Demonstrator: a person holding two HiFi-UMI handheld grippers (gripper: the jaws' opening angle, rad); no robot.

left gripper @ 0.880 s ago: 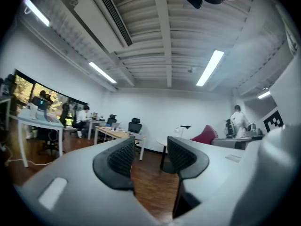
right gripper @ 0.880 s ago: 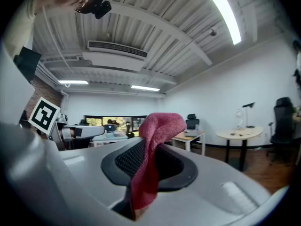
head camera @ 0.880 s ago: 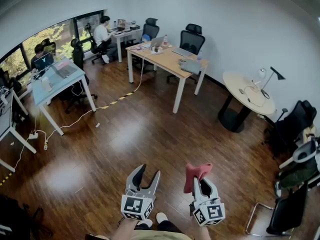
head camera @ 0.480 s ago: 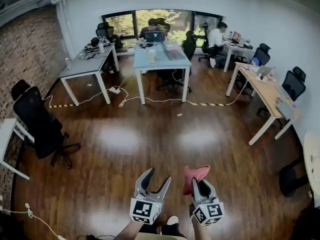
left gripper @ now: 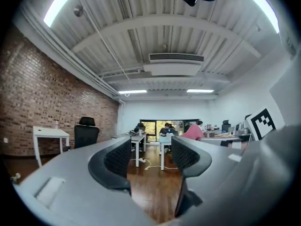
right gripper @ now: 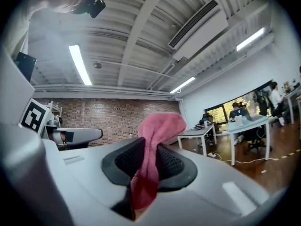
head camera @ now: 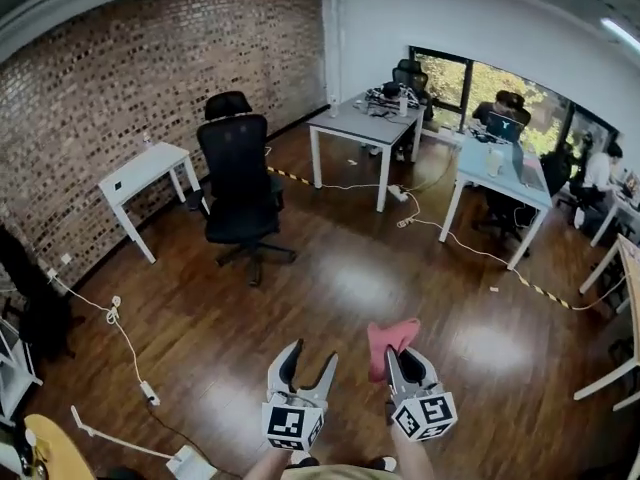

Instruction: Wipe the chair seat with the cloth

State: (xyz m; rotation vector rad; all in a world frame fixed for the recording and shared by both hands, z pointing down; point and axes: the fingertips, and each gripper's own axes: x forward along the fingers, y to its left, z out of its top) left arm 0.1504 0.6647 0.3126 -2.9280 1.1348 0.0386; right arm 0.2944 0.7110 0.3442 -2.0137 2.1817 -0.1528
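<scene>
The right gripper (head camera: 405, 360) is clamped on the pink cloth (head camera: 392, 336), while the left gripper (head camera: 310, 353) hangs just beside it with its jaws apart and nothing between them. The black office chair (head camera: 238, 168) stands well ahead of both grippers and off to their left, so I judge this to be the walk-up, with the chair seat (head camera: 245, 233) not yet touched. To do it well, I would keep the pinch firm, come round to the seat's open side, and press the loose fold flat before dragging. The empty gripper could steady the backrest, since the chair looks likely to roll. The right gripper view shows the cloth squeezed between the pads with a tail hanging below them, which the head view hides. Only the head view shows the seat.
</scene>
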